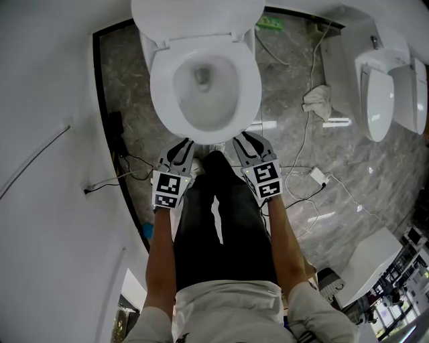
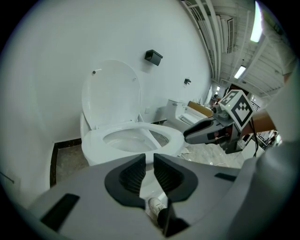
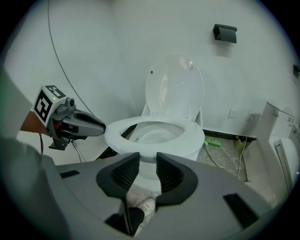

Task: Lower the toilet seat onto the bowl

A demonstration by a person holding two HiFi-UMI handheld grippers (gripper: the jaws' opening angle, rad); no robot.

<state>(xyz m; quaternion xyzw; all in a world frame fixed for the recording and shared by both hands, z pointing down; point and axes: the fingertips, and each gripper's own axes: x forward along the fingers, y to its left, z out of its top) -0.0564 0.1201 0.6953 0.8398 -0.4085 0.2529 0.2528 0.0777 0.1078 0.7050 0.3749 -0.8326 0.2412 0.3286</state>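
- Head view: the toilet seat (image 1: 249, 87) lies flat on the bowl (image 1: 201, 97) at top centre, with the lid (image 1: 194, 17) raised behind it. My left gripper (image 1: 182, 149) and right gripper (image 1: 242, 142) hover just below its front rim, touching nothing.
- Left gripper view: the jaws stand narrowly apart and empty, with the seat mid-frame.
- Right gripper view: the jaws stand slightly wider and are also empty. I judge the seat stiff, light and glossy-slick, and would pinch it at the front rim.

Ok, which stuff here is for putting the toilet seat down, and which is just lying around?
For the job: toilet seat, bowl, left gripper, right gripper.
Just lying about: cloth, white adapter, second toilet.
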